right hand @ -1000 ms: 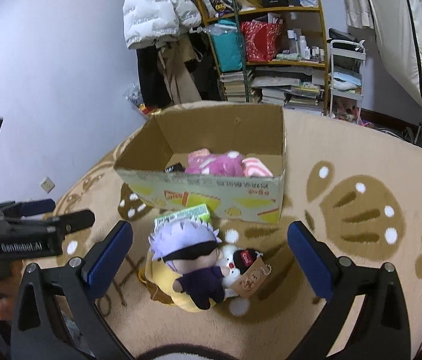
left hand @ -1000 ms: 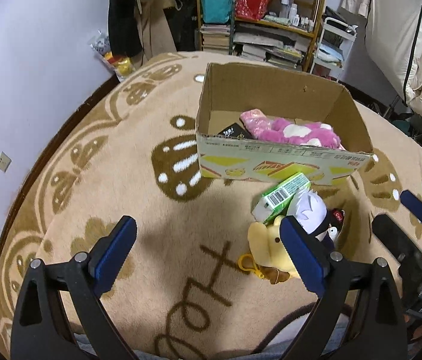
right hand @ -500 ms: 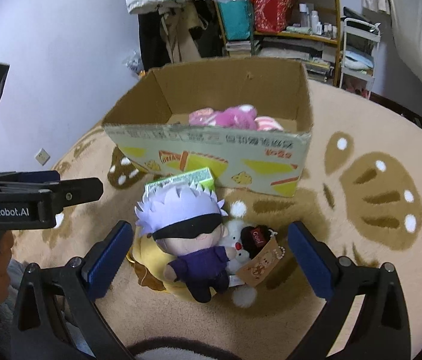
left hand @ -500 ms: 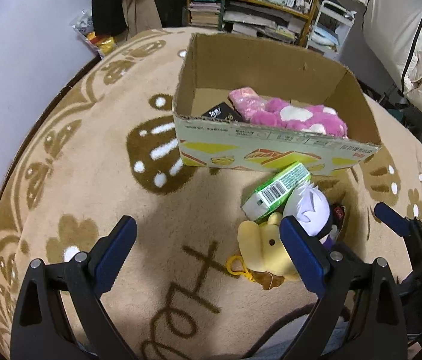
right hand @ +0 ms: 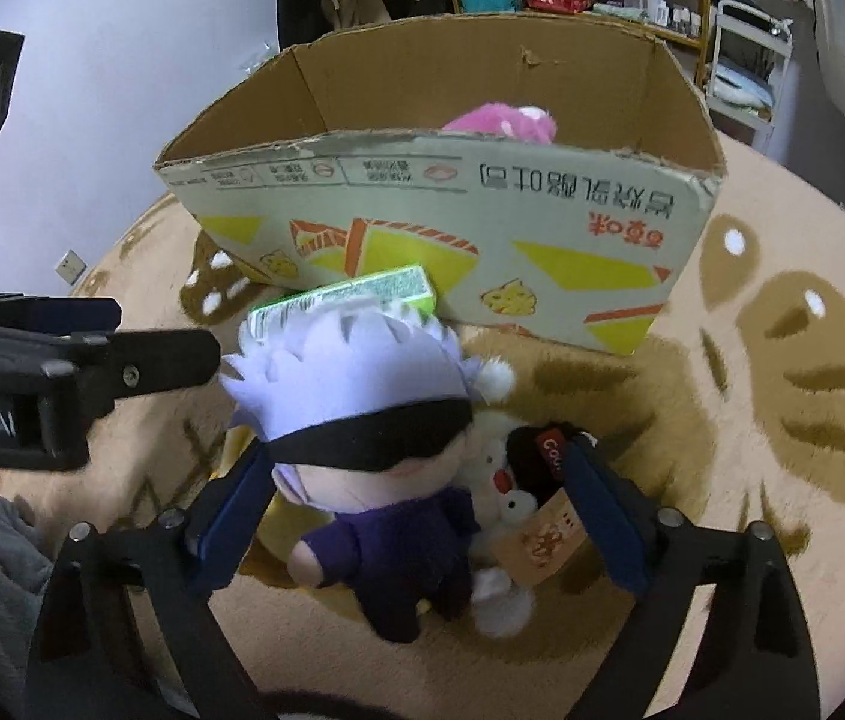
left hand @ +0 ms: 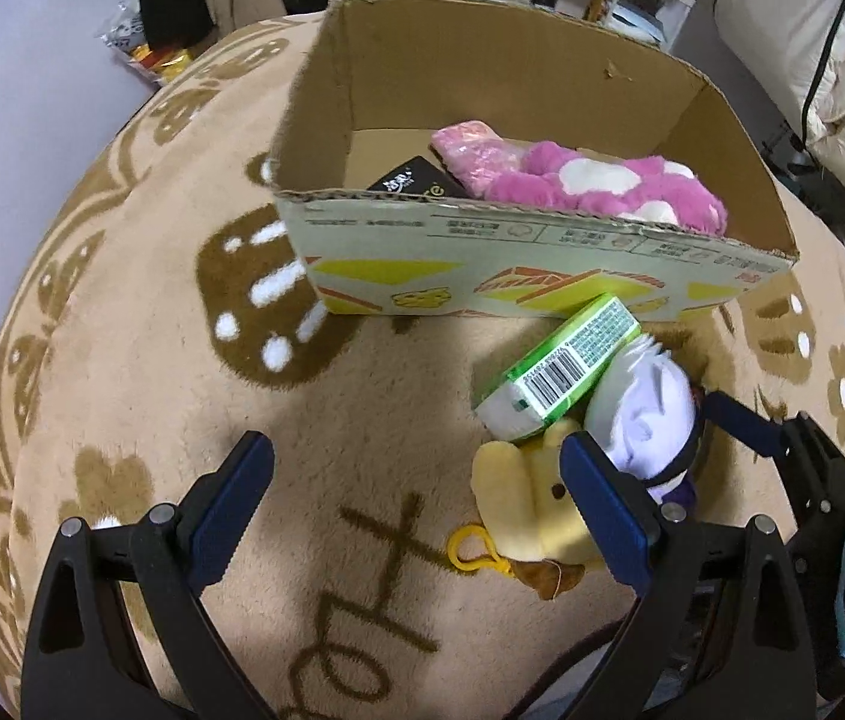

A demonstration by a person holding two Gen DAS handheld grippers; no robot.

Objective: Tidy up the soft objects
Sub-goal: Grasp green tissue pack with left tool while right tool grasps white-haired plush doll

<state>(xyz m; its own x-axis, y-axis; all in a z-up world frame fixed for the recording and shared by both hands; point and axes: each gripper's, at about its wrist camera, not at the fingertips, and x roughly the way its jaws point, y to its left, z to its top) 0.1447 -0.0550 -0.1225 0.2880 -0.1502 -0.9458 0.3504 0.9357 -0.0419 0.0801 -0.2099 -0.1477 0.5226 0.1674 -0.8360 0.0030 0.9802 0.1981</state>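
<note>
My right gripper (right hand: 416,510) straddles the doll (right hand: 374,456), jaws closing, its body between the pads but not yet pinched as far as I can see. The penguin (right hand: 500,480) and its tag (right hand: 542,534) crowd against the right pad, so I judge I could catch them too. My left gripper (left hand: 416,510) hangs wide open over bare rug (left hand: 332,420), holding nothing, its right finger just beside the yellow plush (left hand: 524,504). That plush lies under the doll, with the green pack (left hand: 566,360) leaning against the doll's head. Beyond the pile stands the box (left hand: 482,252), touching the pack; a pink plush (left hand: 572,180) and a black packet (left hand: 410,183) already lie inside. I take this as the pick-up step for the doll. Next I need a firm close on its body alone, a lift clear of the pile, then a carry over the box's near wall.
</note>
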